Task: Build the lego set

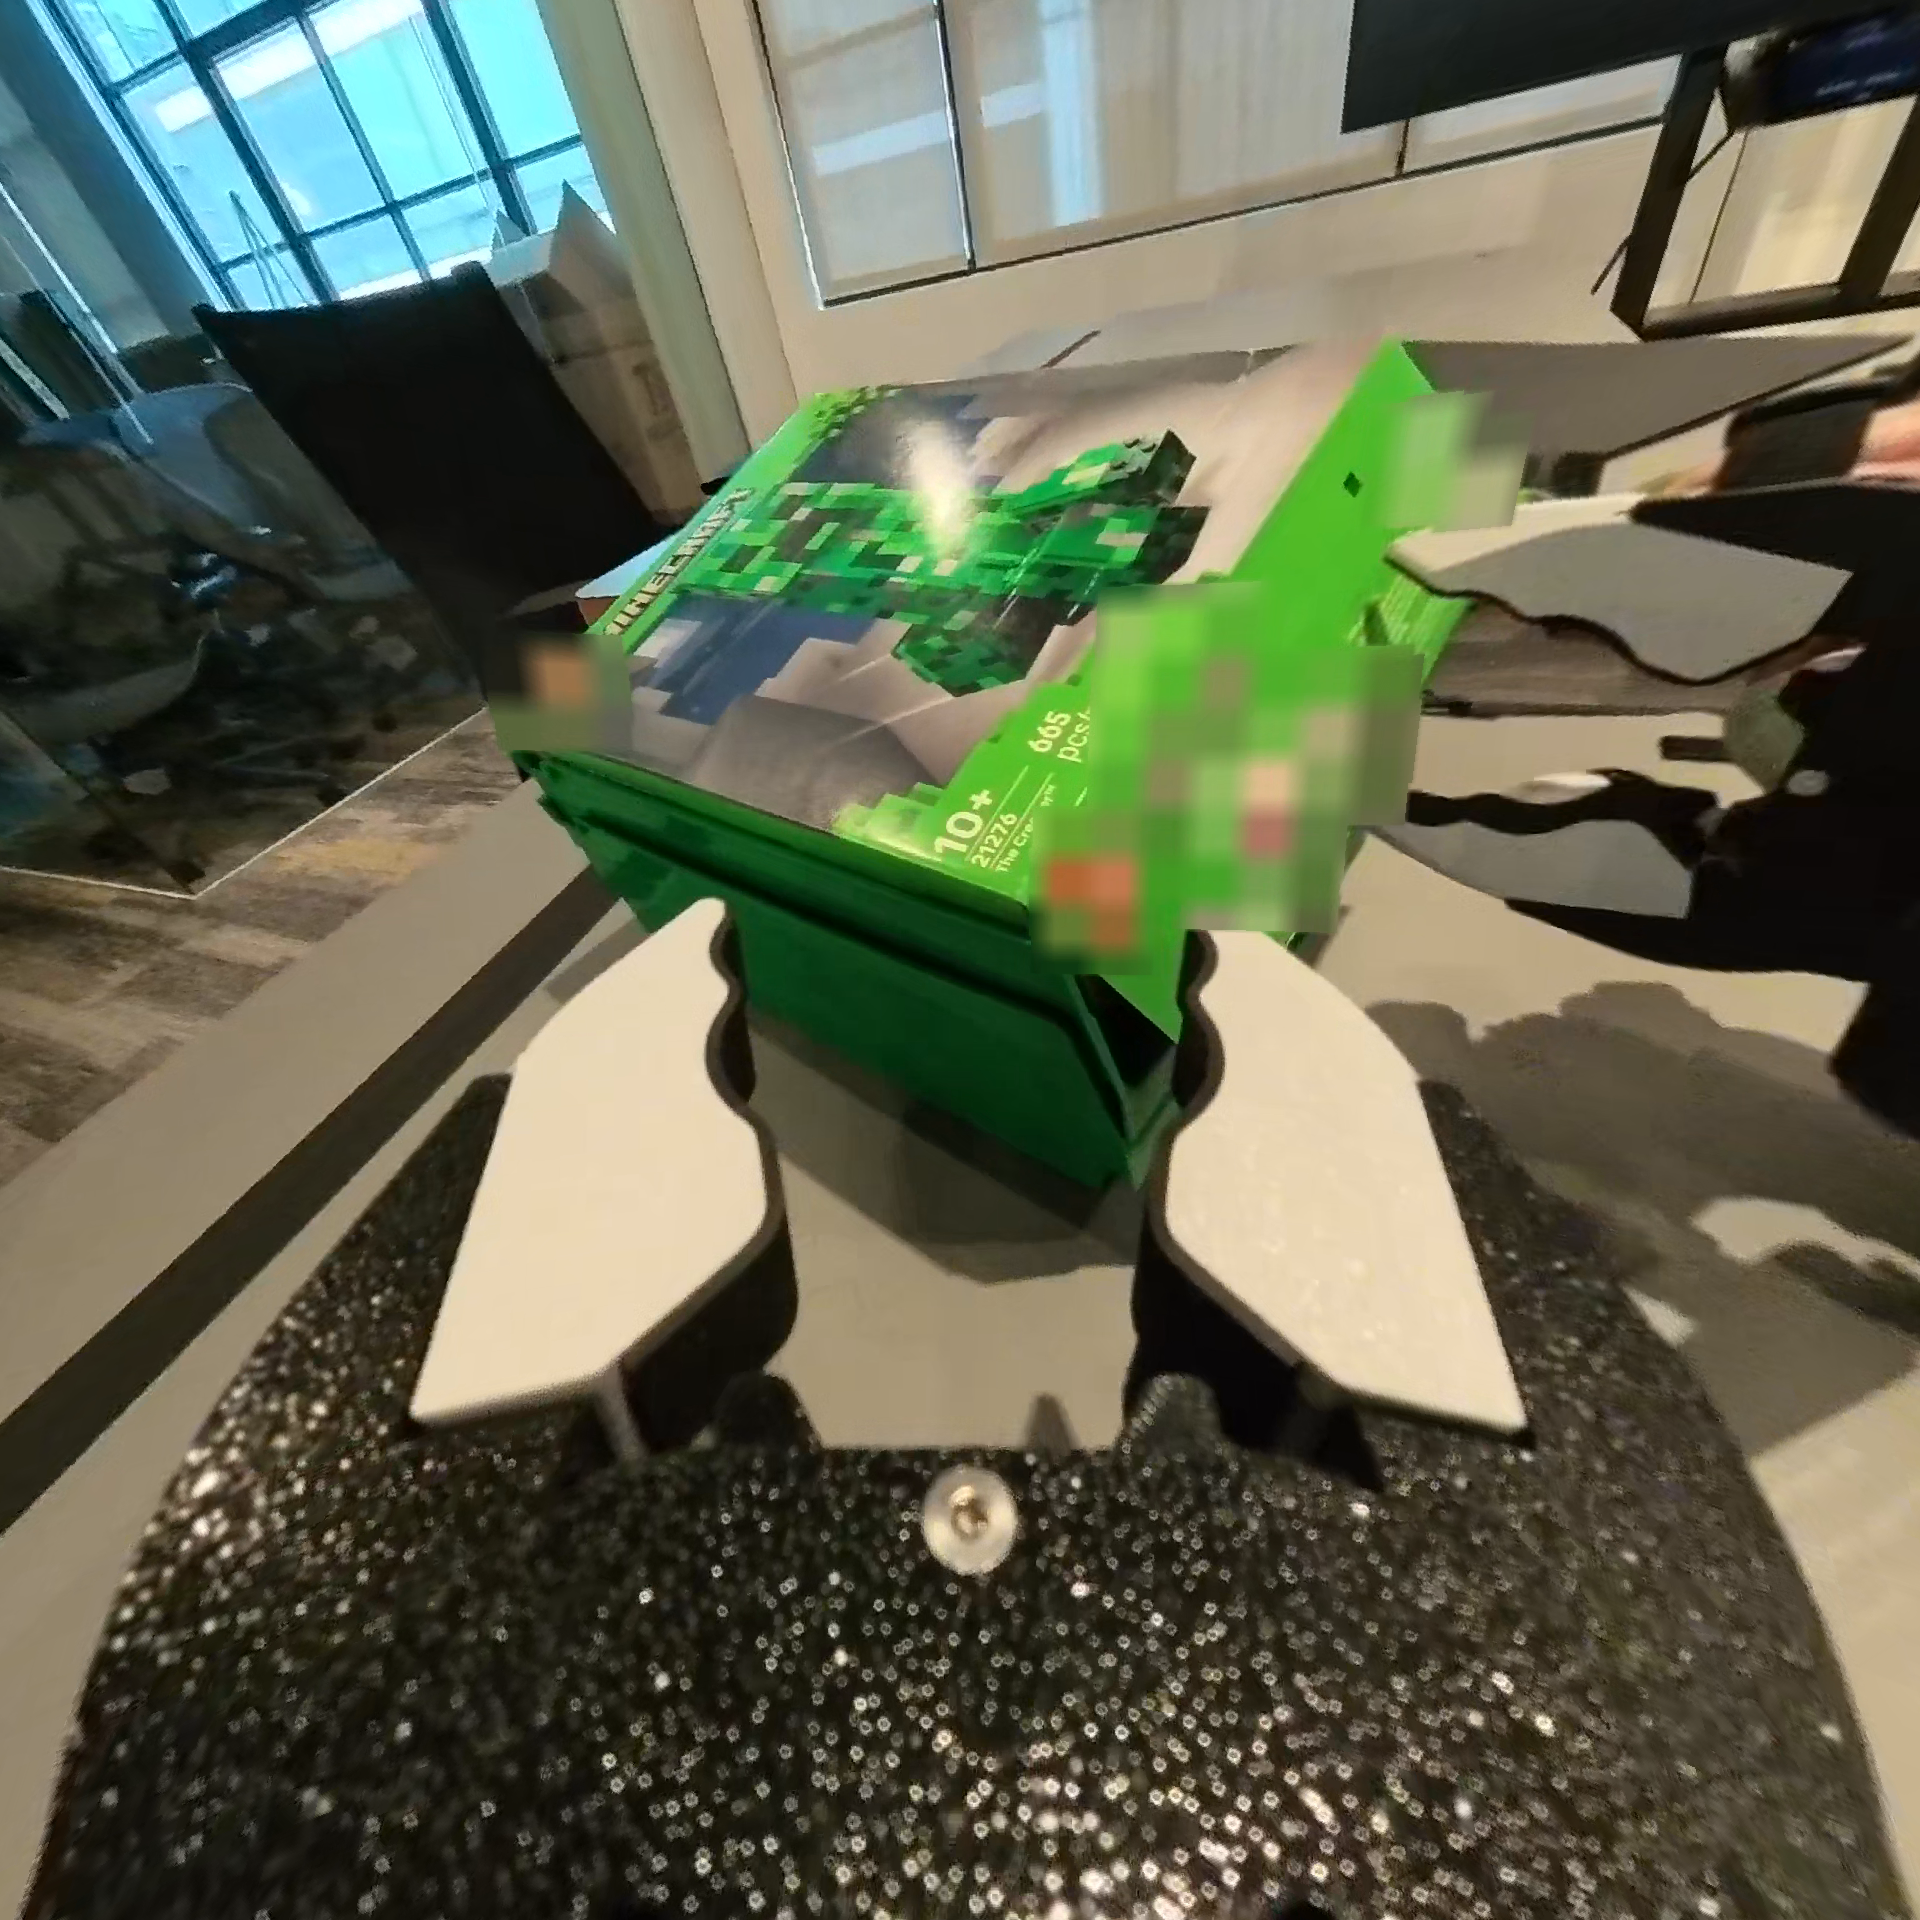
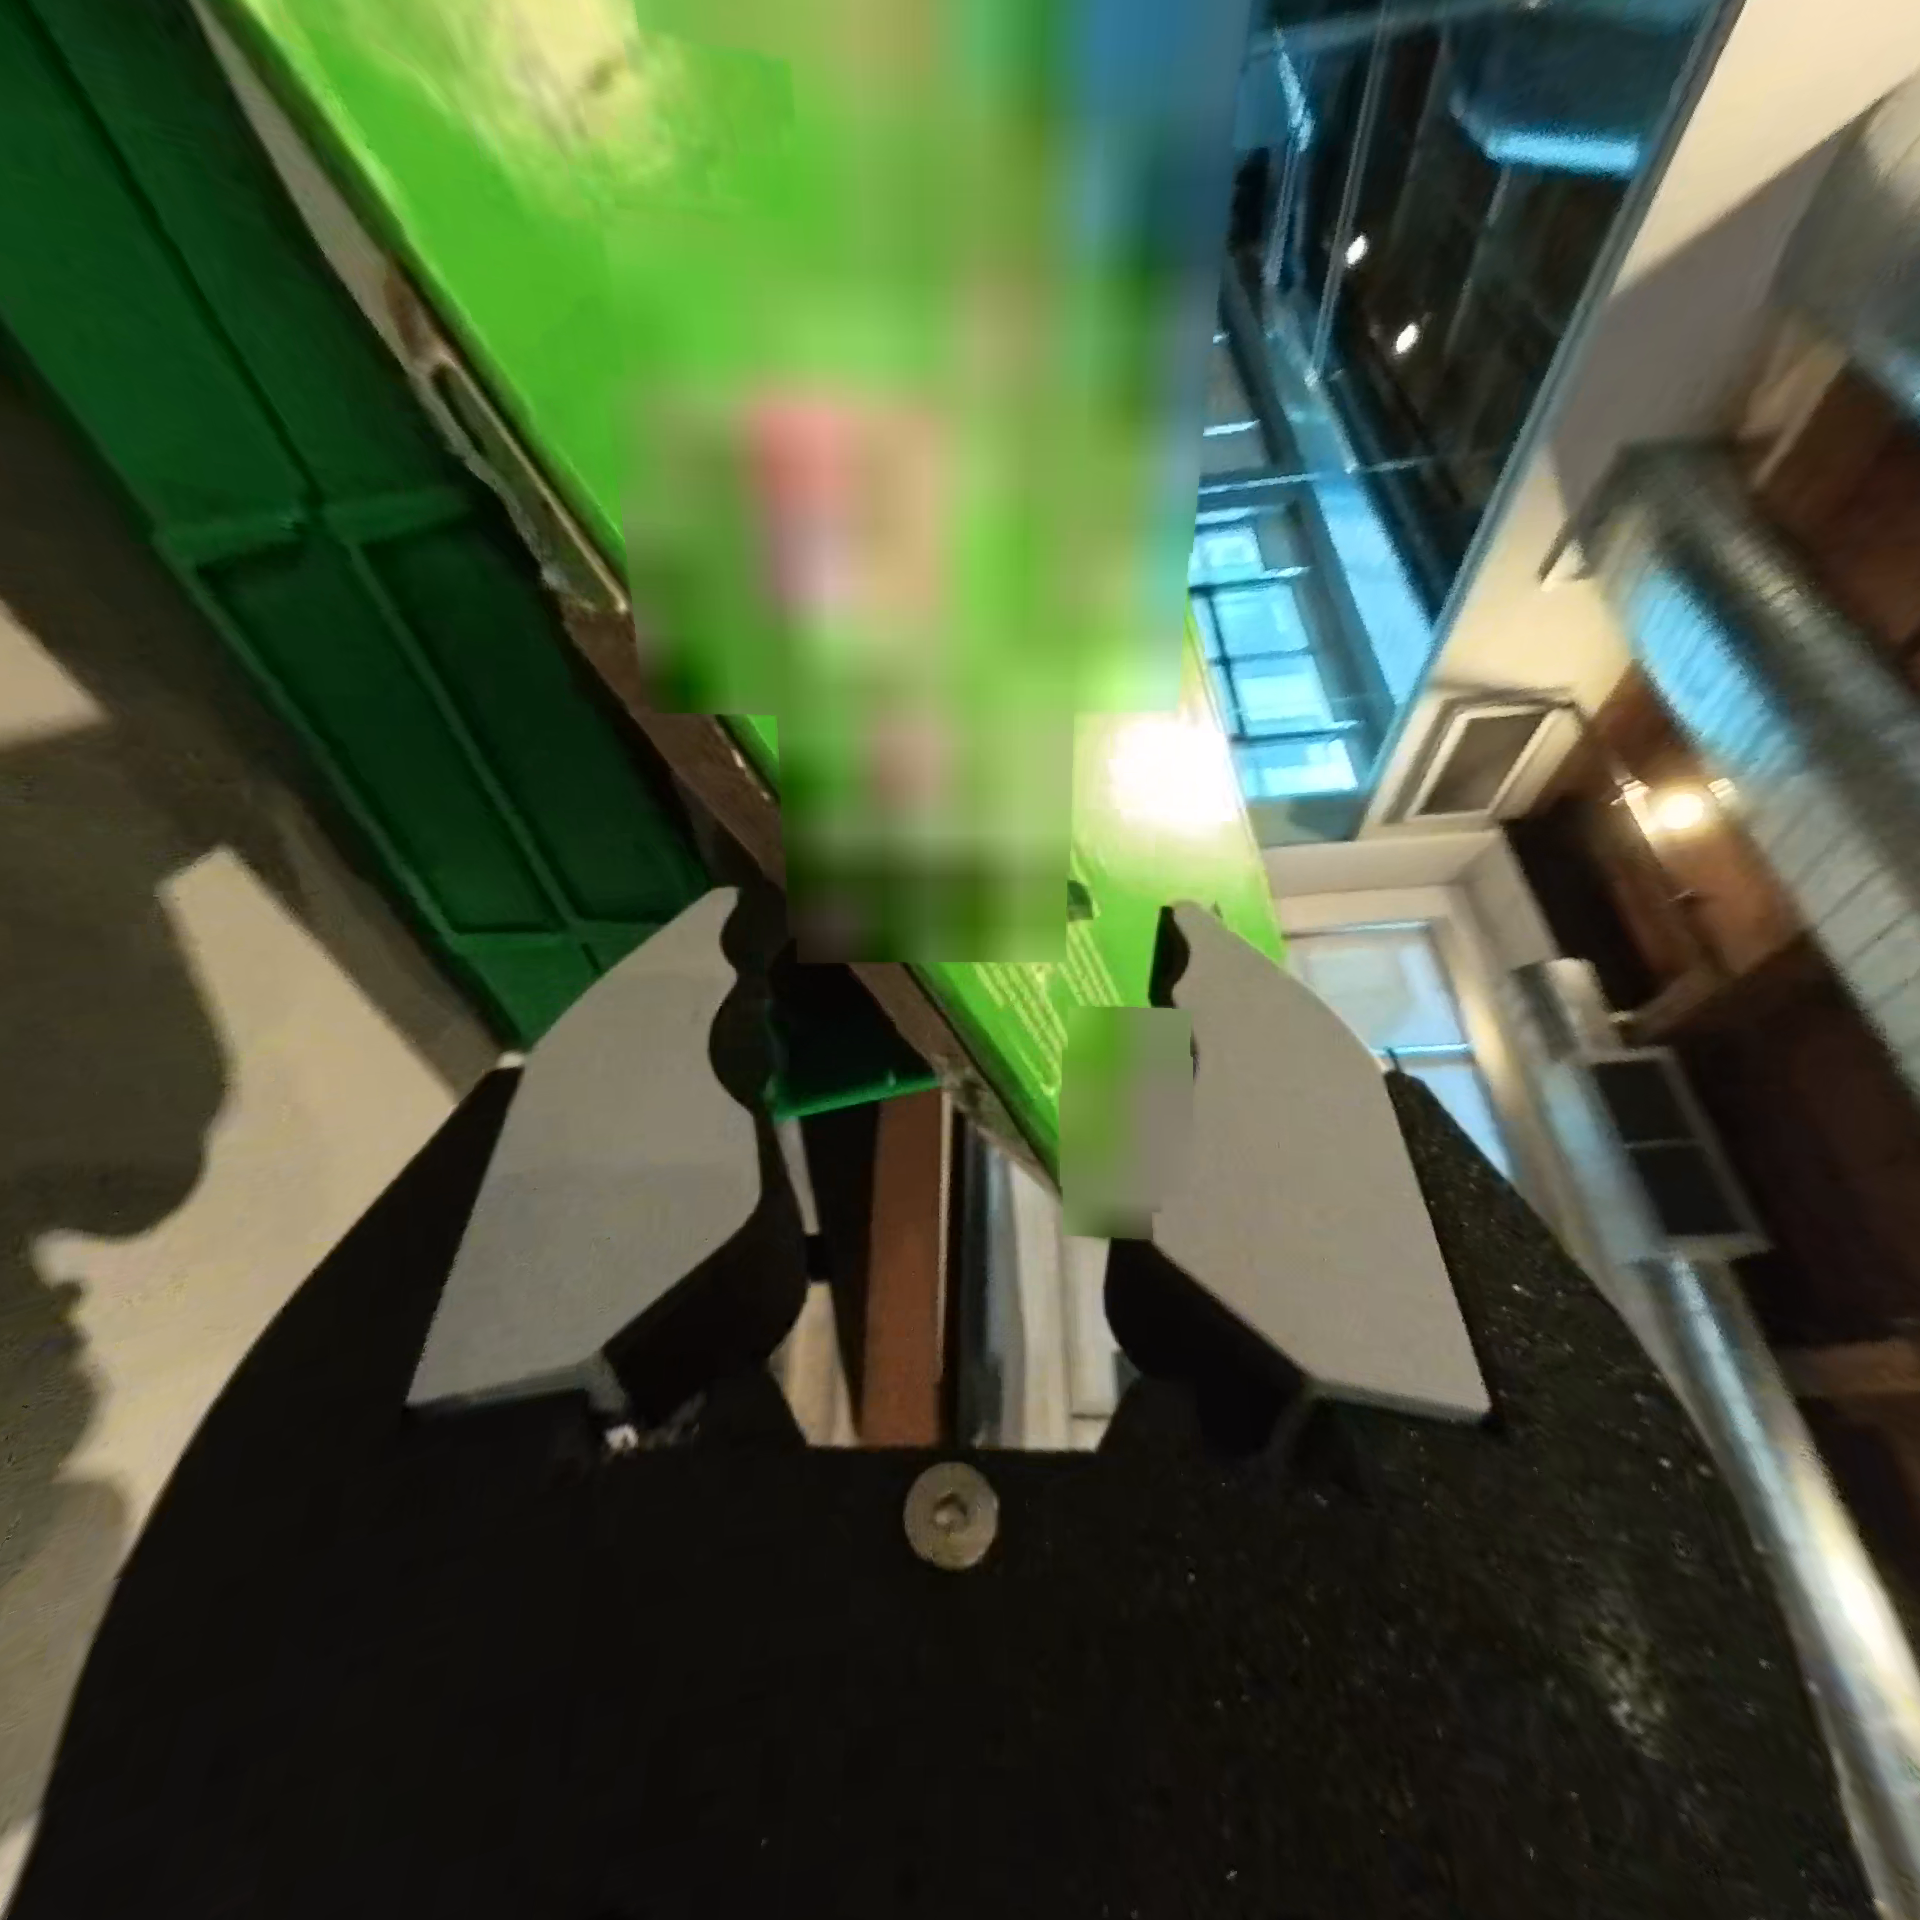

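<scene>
The green Lego box (image 1: 935, 644) is held tilted above the counter (image 1: 1558, 1195). The left tool (image 1: 961, 956) is spread around its near corner, the right tool (image 2: 956, 935) around its end, both unclenched. A firmer, level grip is advised before opening.

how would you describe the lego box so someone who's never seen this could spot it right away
Start at the pale table that fills the left wrist view; just past the left gripper sits a dark green tray. The lego box lies tilted on top of it: bright green cardboard with a blocky green figure printed on its glossy face, the only printed thing there.
</scene>
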### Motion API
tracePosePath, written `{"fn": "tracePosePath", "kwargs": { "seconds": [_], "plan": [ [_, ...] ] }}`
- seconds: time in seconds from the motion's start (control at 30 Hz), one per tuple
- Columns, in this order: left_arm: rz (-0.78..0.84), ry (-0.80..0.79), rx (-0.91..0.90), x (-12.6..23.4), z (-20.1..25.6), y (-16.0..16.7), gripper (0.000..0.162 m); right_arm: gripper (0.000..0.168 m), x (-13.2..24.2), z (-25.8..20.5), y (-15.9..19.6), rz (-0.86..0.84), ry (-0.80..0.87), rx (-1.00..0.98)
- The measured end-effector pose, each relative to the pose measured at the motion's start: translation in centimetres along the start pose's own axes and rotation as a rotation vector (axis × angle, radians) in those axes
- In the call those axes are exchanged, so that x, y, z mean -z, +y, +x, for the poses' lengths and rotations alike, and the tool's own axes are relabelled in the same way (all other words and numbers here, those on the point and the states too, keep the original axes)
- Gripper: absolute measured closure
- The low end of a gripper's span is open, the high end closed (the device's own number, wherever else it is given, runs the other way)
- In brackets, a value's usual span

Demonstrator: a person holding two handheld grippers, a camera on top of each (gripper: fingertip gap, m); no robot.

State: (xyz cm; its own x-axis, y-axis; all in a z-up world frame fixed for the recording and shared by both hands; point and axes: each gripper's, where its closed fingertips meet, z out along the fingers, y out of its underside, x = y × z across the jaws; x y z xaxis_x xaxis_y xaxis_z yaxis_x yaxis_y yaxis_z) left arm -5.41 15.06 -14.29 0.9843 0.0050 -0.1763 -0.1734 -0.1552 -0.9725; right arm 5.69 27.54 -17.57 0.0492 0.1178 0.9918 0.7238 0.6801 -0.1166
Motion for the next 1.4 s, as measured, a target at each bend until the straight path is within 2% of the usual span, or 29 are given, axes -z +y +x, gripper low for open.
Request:
{"fn": "tracePosePath", "kwargs": {
  "seconds": [0.17, 0.3, 0.4, 0.47, 0.67, 0.9, 0.93, 1.03, 1.13, 1.2, 1.27, 1.4],
  "plan": [
    [0.013, 0.003, -0.036, -0.1, 0.5, -0.2, 0.083, 0.102, -0.8, 0.5, -0.2, 0.018, 0.096, 0.126],
    [0.022, -0.012, -0.076, -0.3, 1.0, -0.4, 0.083, 0.104, 0.1, 2.0, -0.7, 0.05, 0.162, 0.113],
    [0.049, -0.016, -0.111, -0.4, 1.8, -0.7, 0.082, 0.123, 1.1, 3.7, -1.0, 0.105, 0.203, 0.018],
    [0.073, -0.026, -0.147, -0.4, 2.4, -1.1, 0.079, 0.129, 1.6, 5.1, -1.0, 0.134, 0.238, -0.026],
    [0.125, -0.067, -0.37, -0.7, 4.1, -2.5, 0.075, 0.133, 1.2, 6.3, -1.5, 0.136, 0.269, 0.095],
    [0.078, -0.165, -0.628, -3.5, 4.2, -3.4, 0.064, 0.131, 2.4, 8.9, -2.1, 0.228, 0.269, -0.087],
    [0.08, -0.194, -0.678, -3.8, 4.0, -3.8, 0.065, 0.132, 2.5, 9.0, -2.2, 0.239, 0.268, -0.098],
    [0.086, -0.259, -0.78, -4.5, 3.6, -4.7, 0.086, 0.133, 2.6, 9.0, -2.3, 0.245, 0.255, -0.091],
    [0.087, -0.23, -0.813, -4.6, 4.3, -4.7, 0.123, 0.138, 2.8, 9.2, -2.6, 0.271, 0.259, -0.101],
    [0.115, -0.25, -0.792, -4.1, 4.1, -5.2, 0.131, 0.136, 3.0, 9.6, -2.7, 0.281, 0.262, -0.127],
    [0.125, -0.233, -0.752, -3.9, 3.9, -5.4, 0.132, 0.132, 3.2, 9.9, -2.4, 0.287, 0.267, -0.174],
    [0.134, -0.239, -0.702, -3.3, 2.6, -6.5, 0.135, 0.124, 2.7, 10.0, -0.6, 0.284, 0.251, -0.389]
  ]
}}
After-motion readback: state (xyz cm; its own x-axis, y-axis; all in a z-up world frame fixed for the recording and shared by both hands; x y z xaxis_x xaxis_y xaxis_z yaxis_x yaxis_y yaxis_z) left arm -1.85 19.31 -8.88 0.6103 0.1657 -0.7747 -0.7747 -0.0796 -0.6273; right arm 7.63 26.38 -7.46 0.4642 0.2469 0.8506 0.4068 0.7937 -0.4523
